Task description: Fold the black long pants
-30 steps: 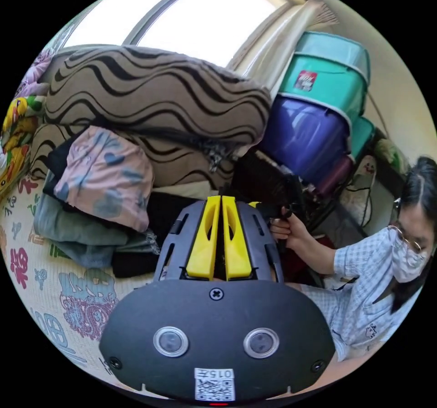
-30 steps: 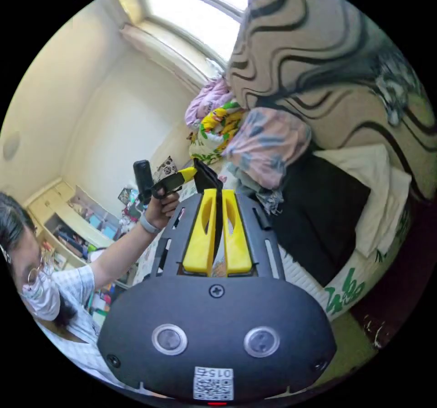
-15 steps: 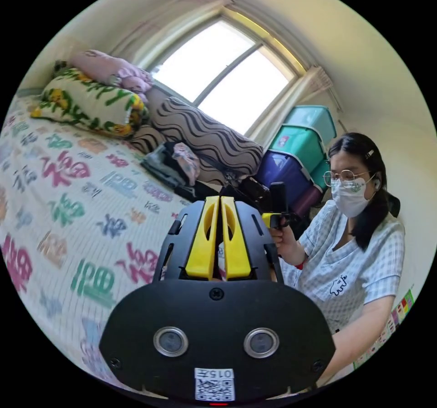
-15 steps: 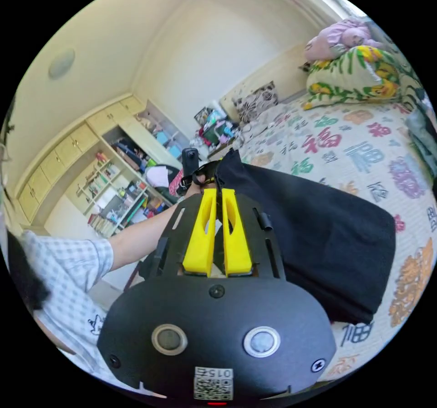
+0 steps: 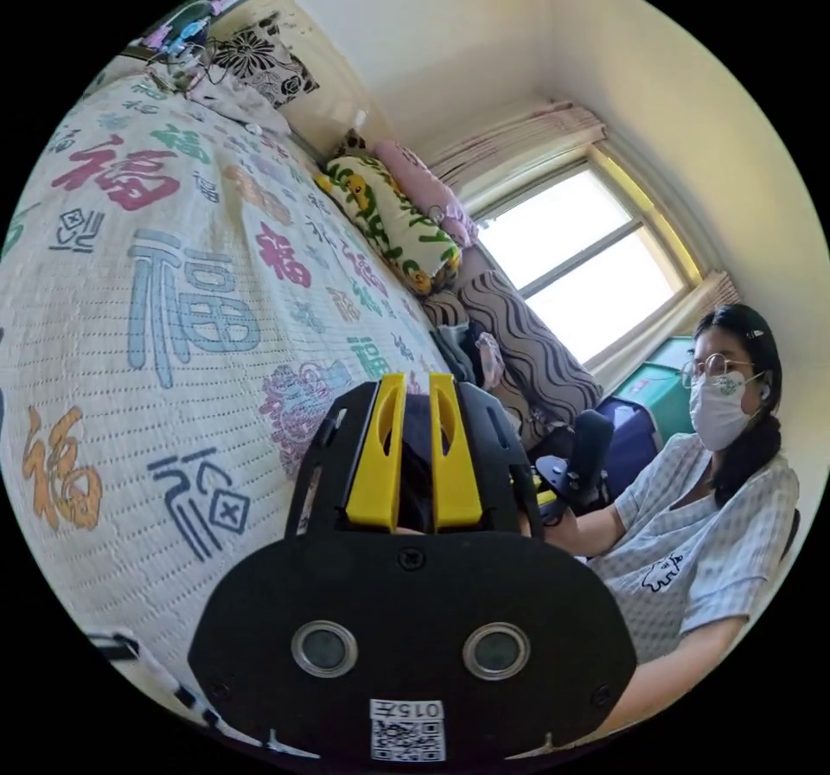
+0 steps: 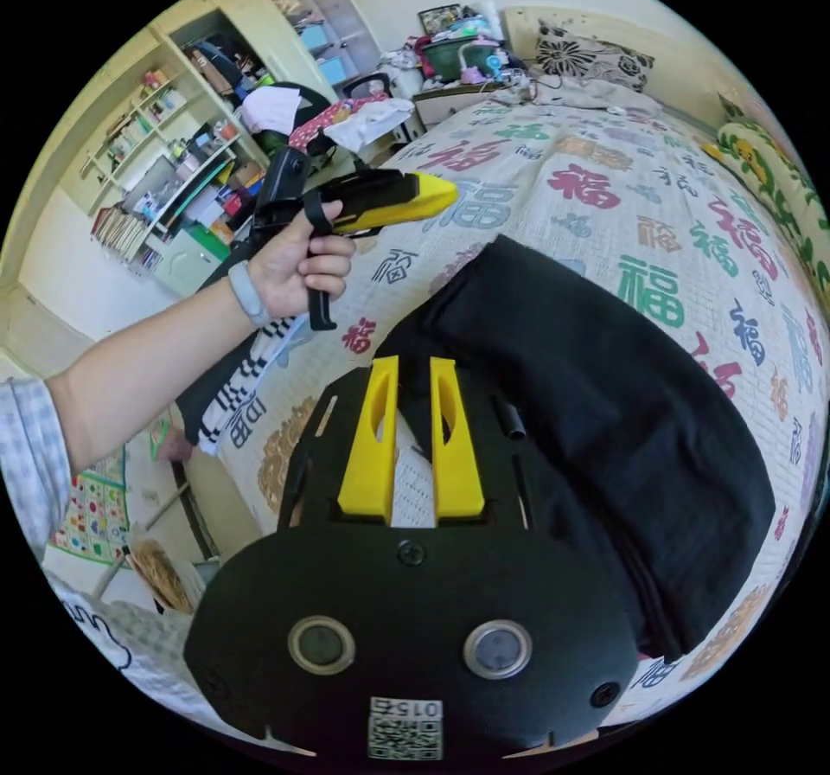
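The black long pants (image 6: 605, 429) lie as a folded bundle on the printed bed cover (image 6: 657, 204). My right gripper (image 6: 413, 364) hovers low at the bundle's near edge with its jaws apart; black cloth and white cover show in the gap, and nothing is pinched. A hand holds my left gripper (image 6: 445, 191) above the bed, a short way from the pants' far tip and carrying no cloth. In the left gripper view my left gripper (image 5: 417, 381) has its jaws apart with dark showing between them. The right gripper's handle (image 5: 588, 455) is at the right.
A person in a checked top (image 5: 692, 550) sits at the bed's edge. Pillows (image 5: 389, 221), a wavy-striped cushion (image 5: 536, 351) and a small clothes pile (image 5: 480, 360) line the window side. Shelves (image 6: 173, 169) and a cluttered bedside table (image 6: 450, 40) stand beyond the bed.
Both grippers carried the black pants out over the bed, shut on them. Now the pants lie on the cover, both pairs of jaws have opened, and the left gripper has come away.
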`<state>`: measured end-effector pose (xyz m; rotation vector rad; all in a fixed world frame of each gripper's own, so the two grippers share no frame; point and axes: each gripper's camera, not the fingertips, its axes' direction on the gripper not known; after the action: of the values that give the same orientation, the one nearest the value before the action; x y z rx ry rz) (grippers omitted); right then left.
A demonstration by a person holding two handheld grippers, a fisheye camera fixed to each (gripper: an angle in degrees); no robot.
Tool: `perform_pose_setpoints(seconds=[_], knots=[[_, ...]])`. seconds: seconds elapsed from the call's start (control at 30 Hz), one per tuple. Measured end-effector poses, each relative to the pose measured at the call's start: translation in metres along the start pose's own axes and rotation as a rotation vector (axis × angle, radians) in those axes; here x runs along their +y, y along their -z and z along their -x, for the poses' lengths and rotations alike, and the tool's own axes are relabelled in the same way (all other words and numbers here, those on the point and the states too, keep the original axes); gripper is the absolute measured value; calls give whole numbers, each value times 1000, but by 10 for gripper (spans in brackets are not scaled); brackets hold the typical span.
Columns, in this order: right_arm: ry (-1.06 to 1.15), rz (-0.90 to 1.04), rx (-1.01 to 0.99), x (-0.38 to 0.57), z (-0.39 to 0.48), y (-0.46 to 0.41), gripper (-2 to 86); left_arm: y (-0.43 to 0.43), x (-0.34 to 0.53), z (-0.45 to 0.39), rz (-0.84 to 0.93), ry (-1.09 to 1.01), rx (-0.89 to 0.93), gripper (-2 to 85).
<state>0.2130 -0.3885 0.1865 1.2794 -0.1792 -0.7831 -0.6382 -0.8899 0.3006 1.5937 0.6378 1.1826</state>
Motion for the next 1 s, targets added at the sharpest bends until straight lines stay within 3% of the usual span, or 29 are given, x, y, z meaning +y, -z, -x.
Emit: perform_pose_setpoints(seconds=[0.2,0.37,0.43,0.6,0.7,0.83,1.0], knots=[[-115,-95,68,9,-37,1,62,-63,6,-72,202,-110,-260,92],[-214,142,6,11,-79,-58,50,-142,22,-73,485,-160,-529,69],[-194,123,-53,13,-84,-45,48,-155,28,-73,520,-165,-556,66],[-221,-74,-75,60,-120,48,57,-176,11,-127,529,-289,-509,81],[-444,-175,-55,127,-185,98,61,-227,-13,-178,582,-448,-438,89],[-745,-208,-2,222,-260,130,65,-355,-41,-234,671,-601,-273,97],[-819,-271,-79,267,-292,140,72,-532,-49,-253,863,-561,-179,111]])
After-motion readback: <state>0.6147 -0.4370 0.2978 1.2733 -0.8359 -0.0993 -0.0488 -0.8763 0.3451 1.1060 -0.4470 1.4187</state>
